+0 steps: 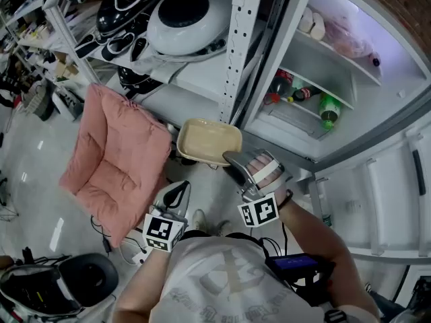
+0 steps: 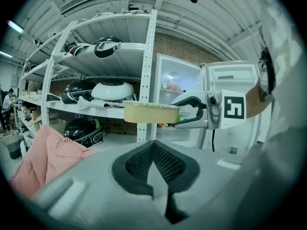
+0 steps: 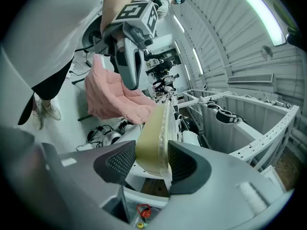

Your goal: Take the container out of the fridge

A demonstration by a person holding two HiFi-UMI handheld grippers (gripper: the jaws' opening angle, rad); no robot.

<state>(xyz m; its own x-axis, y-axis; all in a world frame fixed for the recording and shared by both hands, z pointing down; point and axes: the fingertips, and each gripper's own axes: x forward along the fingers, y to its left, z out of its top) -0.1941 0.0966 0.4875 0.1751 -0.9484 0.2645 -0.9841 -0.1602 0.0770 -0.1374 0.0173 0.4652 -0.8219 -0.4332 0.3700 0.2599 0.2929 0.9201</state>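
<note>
1. Grey right gripper (image 1: 232, 159) pinches the beige container (image 1: 209, 142) by one short edge. Its jaws stand fairly wide, with one pad on each side of the wall and rim.
2. Seen along those jaws, the container fills the gap edge-on. A clear film or lid seems to cover its top, though glare makes that hard to confirm.
3. The left gripper (image 2: 153, 145) has its jaws pressed together at the tips, with nothing between them. It hangs lower and nearer the person, apart from the container.
4. The container is outside the fridge (image 1: 377, 106), level in the air and reaching out leftward from the right gripper's tips.
5. Its far long edge lies close in front of the rack (image 1: 242, 39), near an upright post. From the head view I cannot tell whether it clears the lower shelf.
6. The pink cushion (image 1: 118, 157) leans just to the container's left, near but not touching it.
7. The fridge stands open on the right, with bottles (image 1: 328, 110) on its lower shelf. Its door (image 1: 390, 200) swings out beside the person's right arm.
8. Open floor (image 1: 40, 153) lies left of the cushion. The gap between cushion, rack and fridge is narrow, and both grippers sit inside it.
</note>
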